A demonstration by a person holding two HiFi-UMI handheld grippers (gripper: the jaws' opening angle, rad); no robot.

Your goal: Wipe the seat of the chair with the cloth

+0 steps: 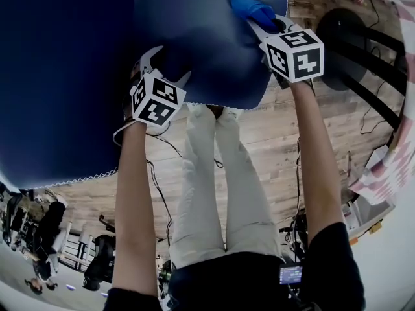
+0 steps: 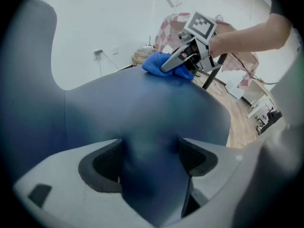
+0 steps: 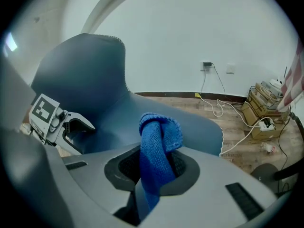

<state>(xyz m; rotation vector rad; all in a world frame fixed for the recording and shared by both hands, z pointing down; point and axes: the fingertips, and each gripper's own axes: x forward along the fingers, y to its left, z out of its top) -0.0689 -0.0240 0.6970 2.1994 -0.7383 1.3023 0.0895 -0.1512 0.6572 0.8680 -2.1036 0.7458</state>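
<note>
The chair's dark blue seat (image 1: 194,44) fills the top of the head view; its backrest (image 3: 80,65) rises at the left of the right gripper view. My right gripper (image 3: 154,167) is shut on a bright blue cloth (image 3: 159,137), which bunches up out of the jaws. The cloth (image 1: 253,8) rests on the far right part of the seat, and the left gripper view shows it (image 2: 154,63) under the right gripper (image 2: 183,61). My left gripper (image 2: 149,160) sits at the seat's near edge (image 2: 142,108), its jaws closed on that edge. Its fingertips are hidden in the head view.
The person's legs (image 1: 220,186) stand on wood floor just in front of the seat. A black round base with bars (image 1: 350,44) lies to the right. Cables, a wall socket (image 3: 207,64) and a box of clutter (image 3: 263,106) lie along the white wall.
</note>
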